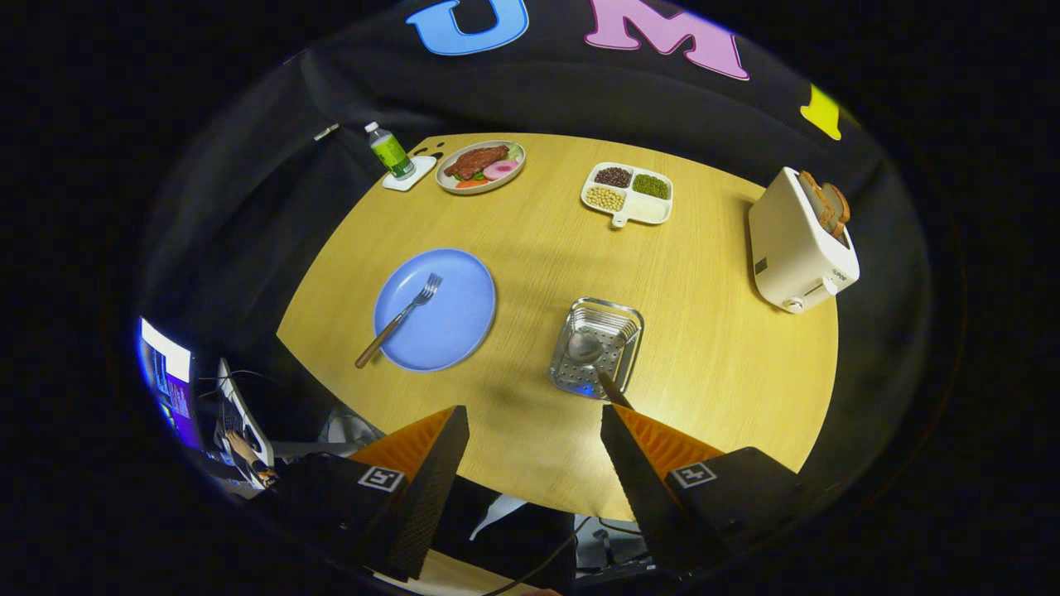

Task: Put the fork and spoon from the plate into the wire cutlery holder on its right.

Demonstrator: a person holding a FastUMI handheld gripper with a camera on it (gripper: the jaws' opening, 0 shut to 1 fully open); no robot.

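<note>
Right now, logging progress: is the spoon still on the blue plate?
No: the spoon stands in the wire holder; only the fork lies on the blue plate.

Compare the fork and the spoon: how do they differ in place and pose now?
1. The fork lies flat on the blue plate; the spoon is already in the wire holder.
2. The fork's handle sticks out over the plate's rim; the spoon's handle leans out over the holder's near edge.

Both have a metal head and a brown handle. The gripper is open, jaws apart and touching neither.
</note>
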